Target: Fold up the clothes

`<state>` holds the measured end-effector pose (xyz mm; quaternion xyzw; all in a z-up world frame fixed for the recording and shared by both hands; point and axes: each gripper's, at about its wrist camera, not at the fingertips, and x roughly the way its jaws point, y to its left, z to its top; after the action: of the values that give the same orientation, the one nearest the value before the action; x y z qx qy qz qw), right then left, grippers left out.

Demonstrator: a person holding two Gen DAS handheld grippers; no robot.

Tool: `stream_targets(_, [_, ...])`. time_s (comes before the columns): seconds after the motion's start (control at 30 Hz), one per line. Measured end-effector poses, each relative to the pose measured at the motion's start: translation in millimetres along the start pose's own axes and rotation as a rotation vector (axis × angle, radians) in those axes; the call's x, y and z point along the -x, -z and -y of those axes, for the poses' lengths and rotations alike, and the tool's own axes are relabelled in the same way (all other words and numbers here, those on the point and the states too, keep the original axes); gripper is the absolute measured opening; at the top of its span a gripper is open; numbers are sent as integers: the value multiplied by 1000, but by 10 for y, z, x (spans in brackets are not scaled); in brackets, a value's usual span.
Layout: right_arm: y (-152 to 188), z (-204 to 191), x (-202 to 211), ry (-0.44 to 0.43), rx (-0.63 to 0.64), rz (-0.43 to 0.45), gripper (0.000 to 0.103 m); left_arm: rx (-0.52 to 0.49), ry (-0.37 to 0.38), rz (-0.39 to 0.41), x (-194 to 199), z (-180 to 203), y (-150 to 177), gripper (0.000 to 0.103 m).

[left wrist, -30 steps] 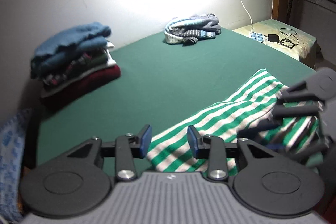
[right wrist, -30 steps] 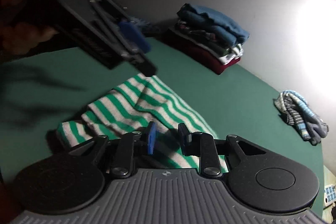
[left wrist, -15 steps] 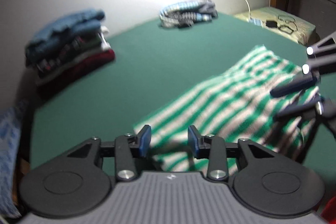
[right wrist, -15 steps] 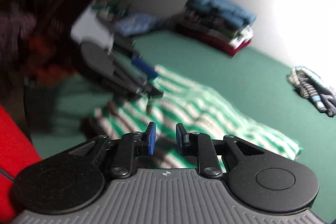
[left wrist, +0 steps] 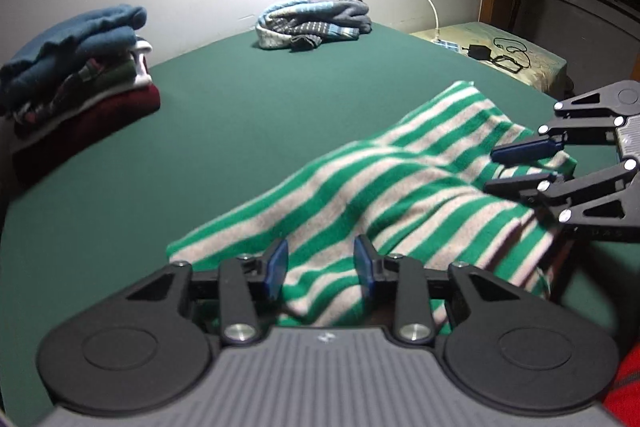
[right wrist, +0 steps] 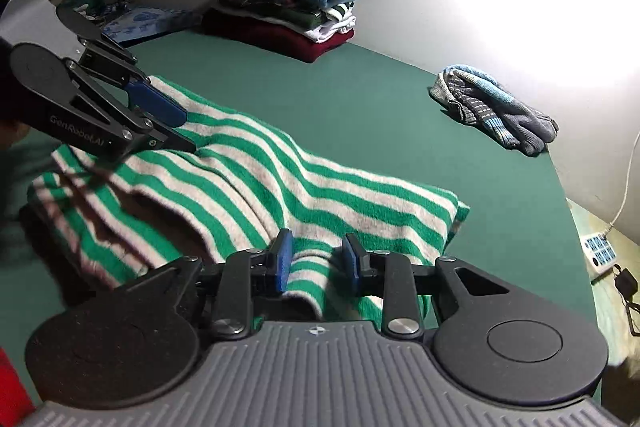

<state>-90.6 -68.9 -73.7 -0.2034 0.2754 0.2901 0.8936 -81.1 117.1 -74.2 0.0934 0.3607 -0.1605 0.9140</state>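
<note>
Two grippers are working over a green table (left wrist: 248, 115), where a green-and-white striped sweater (left wrist: 384, 187) is lying bunched along the near edge. Behind it, a stack of folded clothes (left wrist: 76, 75) is sitting by the wall, with a small crumpled grey-blue garment (left wrist: 316, 23) well apart from it. Left gripper (left wrist: 320, 265) has just been closing, its narrowed jaws straddling a raised fold of the sweater. Right gripper (right wrist: 316, 259) has just been opening, a fold likewise lying between its narrow jaws.
</note>
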Motion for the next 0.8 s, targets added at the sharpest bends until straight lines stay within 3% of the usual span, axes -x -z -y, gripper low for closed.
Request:
stream_targets(0.2, [-3,-33,-15,19,59,19,30,-21,5,-19,68,-92,-99,34])
stream_targets(0.33, [-253,194,-12,55,-17,86,28,-21,2,47,127,-96,-332,49])
stream_targets(0.4, [-343,300,-141,110,-28,97,28,-11,8,53,41,-75,-408,50])
stream_targets(0.53, [-341,494,-455,131,-75,22,30,-20,6,21,-170,-58,-359,52])
stream_targets(0.67, [-192,639,-474,86,-189,-11,30,-7,28,36,-149,-123,-218,58])
stream_targets(0.8, [-231,502,-347,126,-111,-7,30,-22,26,22,-47,-115,-322,56])
